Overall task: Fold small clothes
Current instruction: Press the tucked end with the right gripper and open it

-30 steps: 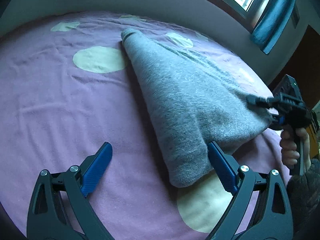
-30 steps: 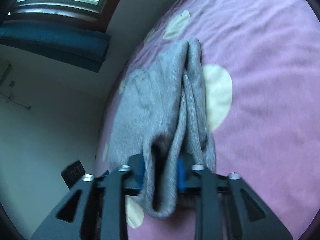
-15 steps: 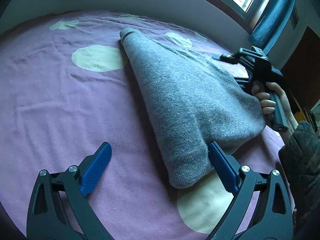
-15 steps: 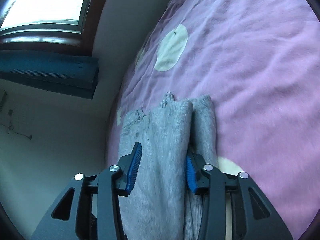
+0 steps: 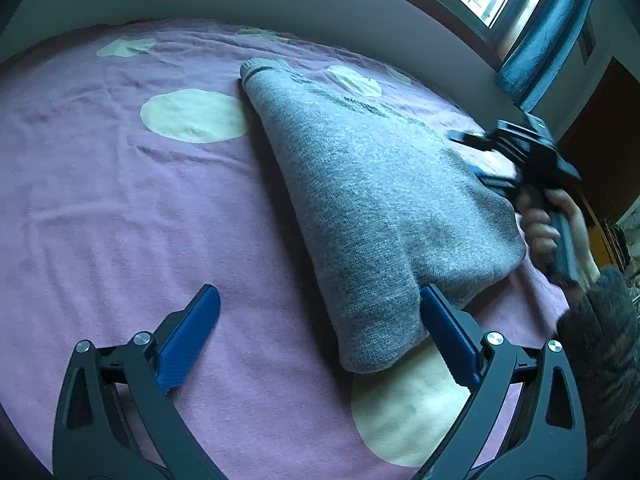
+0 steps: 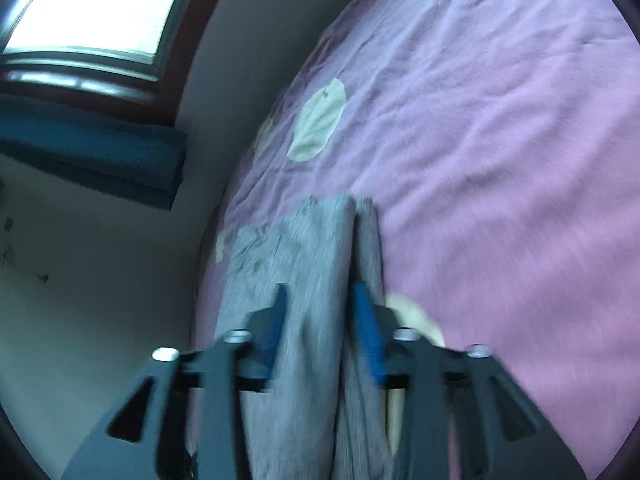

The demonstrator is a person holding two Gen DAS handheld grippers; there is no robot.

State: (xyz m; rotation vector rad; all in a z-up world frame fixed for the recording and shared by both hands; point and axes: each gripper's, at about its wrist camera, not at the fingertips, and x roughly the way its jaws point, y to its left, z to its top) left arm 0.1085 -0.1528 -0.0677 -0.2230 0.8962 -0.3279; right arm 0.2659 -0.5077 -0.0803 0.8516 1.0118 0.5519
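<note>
A grey knitted garment, folded into a long wedge, lies on the purple bedspread. My left gripper is open and low over the bed, its right finger against the garment's near end. My right gripper is open, its blue pads on either side of a thick fold of the garment. In the left wrist view the right gripper sits at the garment's far right edge, one finger over the cloth and one under it.
The bedspread has pale round spots. A wall runs behind the bed, with a window and a teal curtain at the upper right. The person's hand and dark sleeve are at the right.
My right gripper let go of the garment's corner, opened, and moved along the garment's right edge, where it now straddles a fold. My left gripper stayed put.
</note>
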